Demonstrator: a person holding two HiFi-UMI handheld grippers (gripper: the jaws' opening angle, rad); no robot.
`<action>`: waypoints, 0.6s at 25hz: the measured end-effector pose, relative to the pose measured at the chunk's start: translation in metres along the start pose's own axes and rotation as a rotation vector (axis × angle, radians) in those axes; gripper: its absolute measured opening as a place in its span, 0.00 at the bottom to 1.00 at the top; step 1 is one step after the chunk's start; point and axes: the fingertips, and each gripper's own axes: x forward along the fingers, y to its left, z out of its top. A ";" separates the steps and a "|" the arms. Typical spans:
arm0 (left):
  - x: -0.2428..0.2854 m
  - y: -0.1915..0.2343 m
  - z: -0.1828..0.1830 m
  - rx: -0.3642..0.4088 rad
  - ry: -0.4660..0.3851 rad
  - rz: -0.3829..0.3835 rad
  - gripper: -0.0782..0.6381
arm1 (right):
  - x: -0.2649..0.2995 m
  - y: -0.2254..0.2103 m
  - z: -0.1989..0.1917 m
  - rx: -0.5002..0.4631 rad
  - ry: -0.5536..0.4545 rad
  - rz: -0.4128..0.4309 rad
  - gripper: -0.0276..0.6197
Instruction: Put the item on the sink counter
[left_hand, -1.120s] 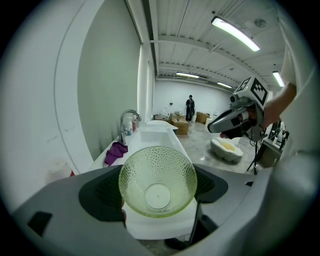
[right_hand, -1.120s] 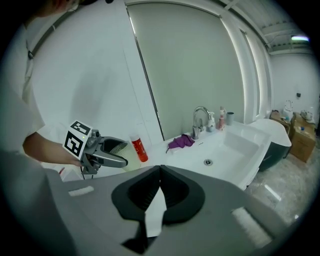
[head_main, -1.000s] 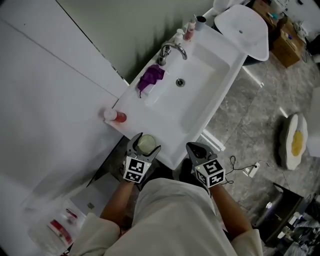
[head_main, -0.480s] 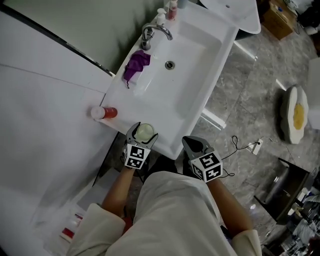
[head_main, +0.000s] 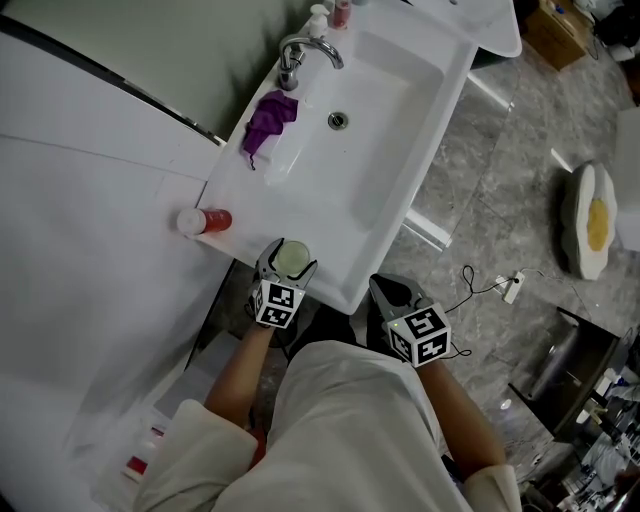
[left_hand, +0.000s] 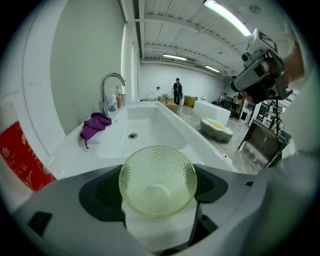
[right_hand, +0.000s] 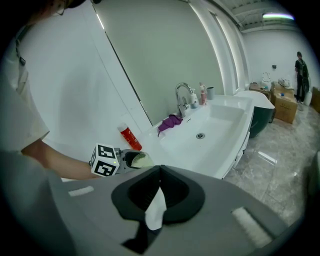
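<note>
the left gripper (head_main: 290, 257) has its jaws closed against the two sides of a pale green pebbled glass bowl (left_hand: 157, 181), which fills the gap between them in the left gripper view. in the head view the bowl hangs at the near front edge of the white sink counter (head_main: 248, 205), close to its left corner; whether it touches the surface cannot be told. compared with half a second ago the bowl and gripper sit at almost the same spot against that edge, only a shade further in over the counter, while the head camera has tipped so that less of the far end of the sink shows. the right gripper (head_main: 390, 292) has stayed low in front of the counter, over the floor beside the person's lap, its jaws pressed together with nothing between them. on the counter, a red bottle (head_main: 205, 220) lies on its side near the left rim, well apart from a purple cloth (head_main: 265, 118) beside the faucet (head_main: 300, 50).
</note>
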 end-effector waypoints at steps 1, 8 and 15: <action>0.001 0.000 -0.002 0.000 0.001 0.001 0.66 | 0.000 -0.001 -0.001 0.003 -0.001 -0.003 0.06; 0.007 0.000 -0.002 0.020 -0.009 0.003 0.66 | -0.003 -0.001 -0.007 0.011 0.006 -0.014 0.06; 0.010 -0.003 -0.003 0.010 0.018 -0.023 0.66 | -0.004 0.000 -0.003 0.011 -0.008 -0.015 0.06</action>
